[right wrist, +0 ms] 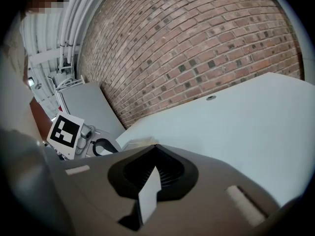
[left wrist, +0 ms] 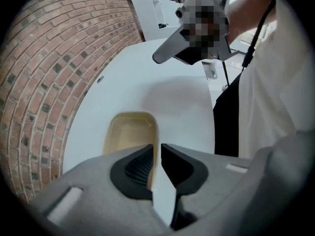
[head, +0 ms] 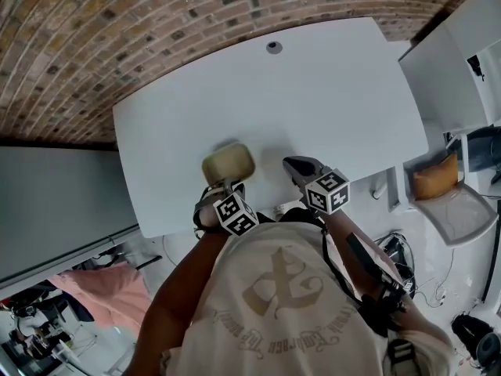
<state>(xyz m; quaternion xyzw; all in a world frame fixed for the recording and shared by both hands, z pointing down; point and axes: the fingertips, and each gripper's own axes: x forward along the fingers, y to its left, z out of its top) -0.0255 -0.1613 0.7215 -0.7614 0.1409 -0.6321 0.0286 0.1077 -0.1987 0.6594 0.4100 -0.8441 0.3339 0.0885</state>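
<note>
Pinching the near rim of a shallow beige plastic tray with rounded corners (head: 228, 163), the left gripper (head: 225, 188) has its ribbed black pads clamped on the tray's thin right-hand wall (left wrist: 156, 146). The tray looks smooth and matte, and it rests flat on the near part of a pale grey-white table with a softly curved outline (head: 329, 92). Just to the right of it, apart from it, the right gripper (head: 297, 167) hovers low over the tabletop with its grey jaws pressed together on nothing; its own view shows the pads meeting (right wrist: 156, 151).

At the far edge of the table sits a small round metal grommet (head: 273, 47). Beyond that rises a rough red-brown brick wall (head: 117, 22). A flat grey cabinet (head: 47, 202) stands off to the left, and a white chair with an orange cushion (head: 435, 177) to the right. From above, the person's cream printed shirt (head: 282, 296) hides the table's near edge.
</note>
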